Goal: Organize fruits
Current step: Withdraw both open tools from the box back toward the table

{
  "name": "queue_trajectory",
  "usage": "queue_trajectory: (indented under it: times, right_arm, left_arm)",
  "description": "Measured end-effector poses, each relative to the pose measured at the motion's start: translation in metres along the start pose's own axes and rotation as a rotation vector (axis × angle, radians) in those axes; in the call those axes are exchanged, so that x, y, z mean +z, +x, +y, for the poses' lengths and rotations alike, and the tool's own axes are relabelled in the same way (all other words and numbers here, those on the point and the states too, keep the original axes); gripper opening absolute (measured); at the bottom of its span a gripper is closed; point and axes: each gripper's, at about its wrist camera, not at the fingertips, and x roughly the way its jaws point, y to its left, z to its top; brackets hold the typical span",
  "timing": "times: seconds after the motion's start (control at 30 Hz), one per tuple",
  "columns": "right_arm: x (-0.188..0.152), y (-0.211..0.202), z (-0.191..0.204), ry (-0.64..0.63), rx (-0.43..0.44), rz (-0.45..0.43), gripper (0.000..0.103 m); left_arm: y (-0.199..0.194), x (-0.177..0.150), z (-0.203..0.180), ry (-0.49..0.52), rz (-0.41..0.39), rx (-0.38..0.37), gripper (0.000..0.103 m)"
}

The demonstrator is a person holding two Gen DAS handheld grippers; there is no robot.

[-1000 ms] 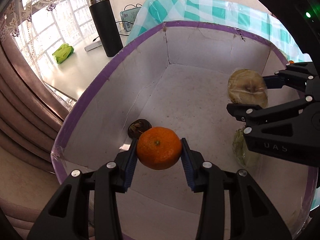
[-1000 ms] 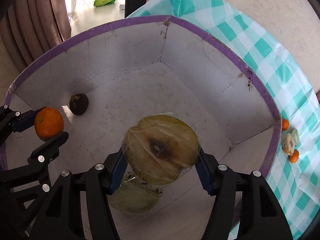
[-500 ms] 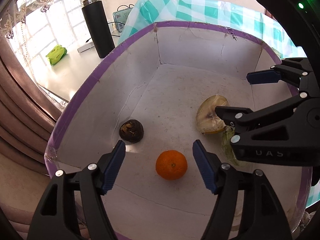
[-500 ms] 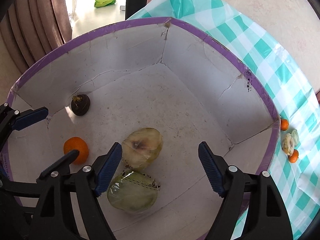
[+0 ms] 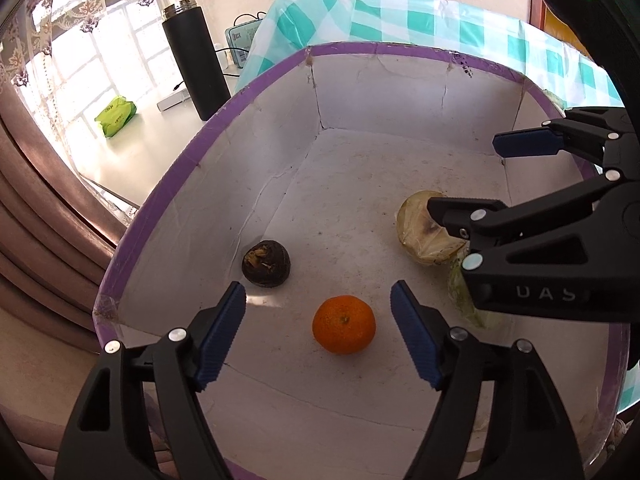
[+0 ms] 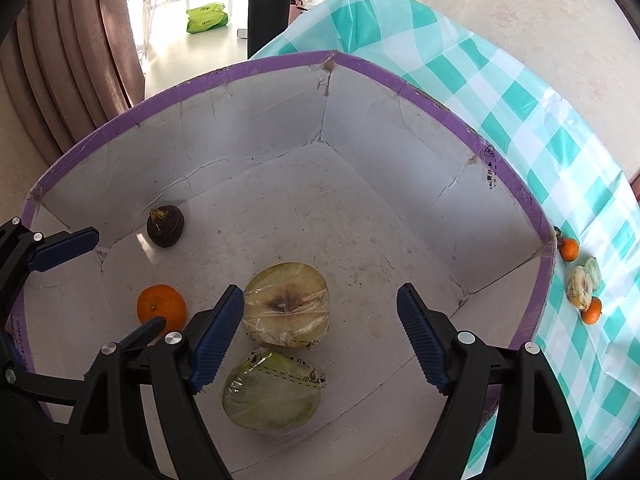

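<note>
Your work surface is a desk under a teal-and-white checked cloth, set against a pale wall. On it stands a white cardboard box with a purple-taped rim; its floor is scuffed and speckled, its walls creased.

Your left claw hangs above the near end of the box with its jaws opening and nothing between the pads; the orange lies on the box floor below the gap. A dark, shrivelled fruit sits just beyond it, near the left wall.

Your right claw is spread wide and grips nothing. Beneath it, two plastic-wrapped fruit halves rest on the box floor: a cut half with a browned core, and a green half touching it on the near side.

Outside the box, on the cloth, lie two small oranges and a wrapped fruit between them.

Beyond the desk you have a second, pale surface carrying a black flask and a green packet, beside a bright window with brown curtains.
</note>
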Motion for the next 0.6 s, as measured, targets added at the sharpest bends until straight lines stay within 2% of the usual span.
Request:
queue_trajectory:
  times: [0.07, 0.1, 0.17, 0.27, 0.37, 0.5, 0.53, 0.6]
  right_arm:
    - [-0.001, -0.003, -0.002, 0.012, 0.013, -0.029, 0.078]
    - [-0.002, -0.006, -0.004, 0.019, 0.018, -0.050, 0.081]
    - [-0.006, -0.015, -0.005, 0.023, 0.030, -0.120, 0.085]
    - [-0.013, -0.036, -0.015, 0.069, 0.065, -0.265, 0.086]
    - [-0.020, -0.067, -0.041, 0.156, 0.088, -0.424, 0.088]
    - [-0.043, -0.099, -0.095, 0.287, 0.060, -0.582, 0.088]
    - [-0.050, -0.103, -0.112, 0.330, 0.045, -0.598, 0.088]
    - [-0.066, -0.101, -0.148, 0.416, 0.004, -0.578, 0.088]
  left_arm:
    - [-0.001, 0.001, -0.001, -0.004, -0.007, 0.022, 0.075]
    - [-0.004, 0.002, -0.002, -0.010, -0.016, 0.040, 0.084]
    - [-0.014, 0.004, -0.002, -0.032, -0.061, 0.068, 0.092]
    - [-0.041, 0.011, -0.006, -0.039, -0.175, 0.073, 0.092]
    - [-0.078, 0.018, -0.017, -0.049, -0.339, 0.080, 0.101]
    - [-0.119, 0.021, -0.049, -0.028, -0.523, 0.024, 0.101]
    - [-0.125, 0.022, -0.059, -0.017, -0.554, -0.002, 0.101]
    - [-0.136, 0.021, -0.087, 0.016, -0.599, -0.061, 0.101]
